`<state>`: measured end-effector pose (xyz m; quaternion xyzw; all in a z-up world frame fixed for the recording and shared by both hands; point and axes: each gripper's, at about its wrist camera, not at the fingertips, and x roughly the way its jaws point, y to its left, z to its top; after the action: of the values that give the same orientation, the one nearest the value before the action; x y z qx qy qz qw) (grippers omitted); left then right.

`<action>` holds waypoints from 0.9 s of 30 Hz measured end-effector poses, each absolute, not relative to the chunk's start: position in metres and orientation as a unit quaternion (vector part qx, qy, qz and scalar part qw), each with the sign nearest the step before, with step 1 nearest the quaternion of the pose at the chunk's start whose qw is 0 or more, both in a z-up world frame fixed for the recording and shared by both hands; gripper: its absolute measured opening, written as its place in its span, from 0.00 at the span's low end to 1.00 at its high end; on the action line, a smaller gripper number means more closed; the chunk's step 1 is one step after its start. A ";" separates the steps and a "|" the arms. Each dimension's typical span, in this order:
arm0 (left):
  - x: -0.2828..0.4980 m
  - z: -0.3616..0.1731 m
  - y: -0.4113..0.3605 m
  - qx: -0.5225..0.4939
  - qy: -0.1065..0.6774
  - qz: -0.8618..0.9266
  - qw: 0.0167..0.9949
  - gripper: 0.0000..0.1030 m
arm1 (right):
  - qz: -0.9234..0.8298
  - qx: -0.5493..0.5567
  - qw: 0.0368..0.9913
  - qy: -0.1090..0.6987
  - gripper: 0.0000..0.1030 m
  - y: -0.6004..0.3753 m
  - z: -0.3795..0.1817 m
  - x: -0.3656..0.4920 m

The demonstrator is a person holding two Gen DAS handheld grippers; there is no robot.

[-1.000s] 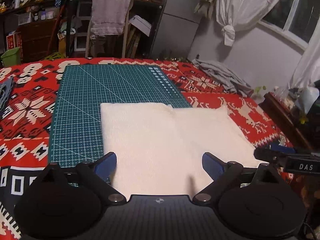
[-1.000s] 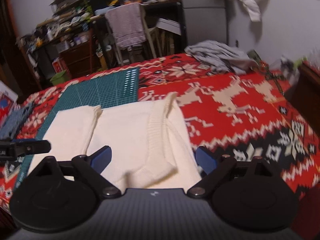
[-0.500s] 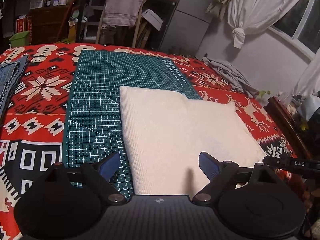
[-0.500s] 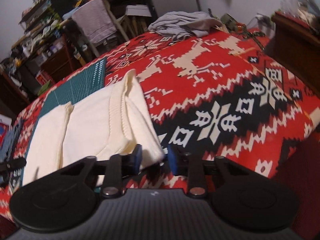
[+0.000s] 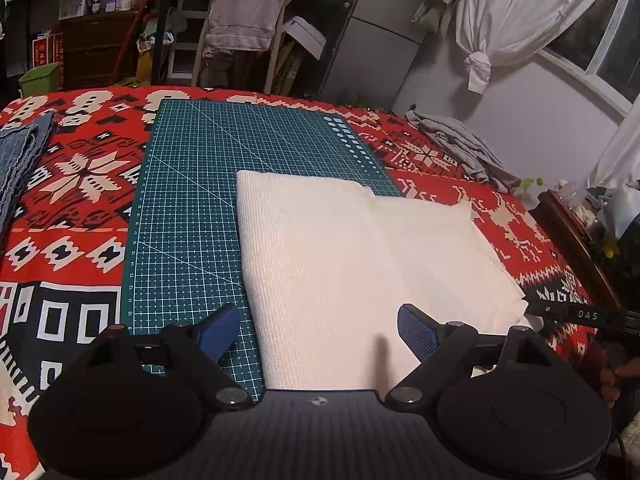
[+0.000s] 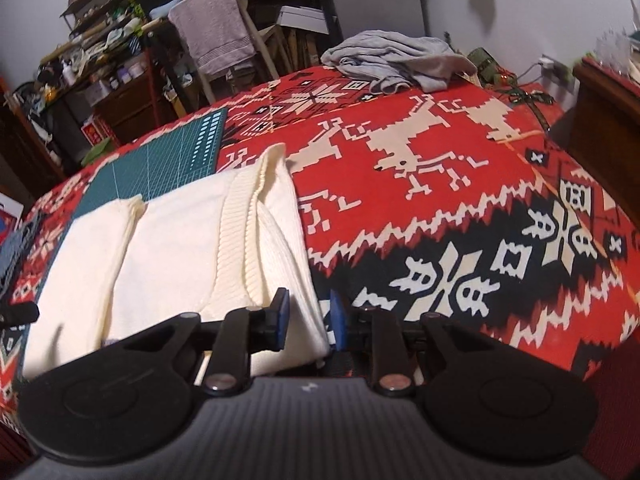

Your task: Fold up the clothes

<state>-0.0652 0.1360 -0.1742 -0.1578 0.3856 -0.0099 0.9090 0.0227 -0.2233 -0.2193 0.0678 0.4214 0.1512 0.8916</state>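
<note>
A cream knitted garment (image 5: pixel 352 264) lies folded flat, partly on the green cutting mat (image 5: pixel 192 200) and partly on the red patterned blanket (image 6: pixel 440 208). My left gripper (image 5: pixel 316 332) stands open over the garment's near edge, one finger on each side, gripping nothing. In the right wrist view the ribbed hem runs along the garment (image 6: pixel 172 248). My right gripper (image 6: pixel 308 320) is shut on the garment's near right corner, and its black body (image 5: pixel 576 314) shows at the right of the left wrist view.
A crumpled grey garment (image 6: pixel 396 60) lies at the blanket's far side. Folded denim (image 5: pixel 20 160) sits at the far left. A chair with a towel (image 5: pixel 248 8) and cluttered shelves stand behind. Dark wooden furniture (image 6: pixel 604 112) borders the right edge.
My right gripper went from wide open to shut on the garment's near right corner. The left gripper stayed open and shifted slightly left.
</note>
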 end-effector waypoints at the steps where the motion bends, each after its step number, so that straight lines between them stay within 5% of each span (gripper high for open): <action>1: -0.065 -0.174 0.136 -0.158 0.386 -0.009 0.909 0.83 | 0.156 0.061 0.892 0.419 0.11 -0.222 -0.218 0.021; 10: -0.064 -0.175 0.137 -0.159 0.388 -0.007 0.908 0.83 | 0.180 0.047 0.892 0.412 0.16 -0.218 -0.220 0.028; 16: -0.067 -0.176 0.142 -0.169 0.388 -0.006 0.906 0.82 | 0.180 0.094 0.885 0.419 0.05 -0.224 -0.217 0.031; 27: -0.086 -0.168 0.167 -0.204 0.368 0.008 0.907 0.81 | 0.294 0.074 0.894 0.330 0.05 -0.144 -0.133 0.005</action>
<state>-0.0855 0.1671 -0.1682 -0.2040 0.3680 0.0080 0.9071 0.0045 -0.1442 -0.1330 0.0740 0.3304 0.2940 0.8938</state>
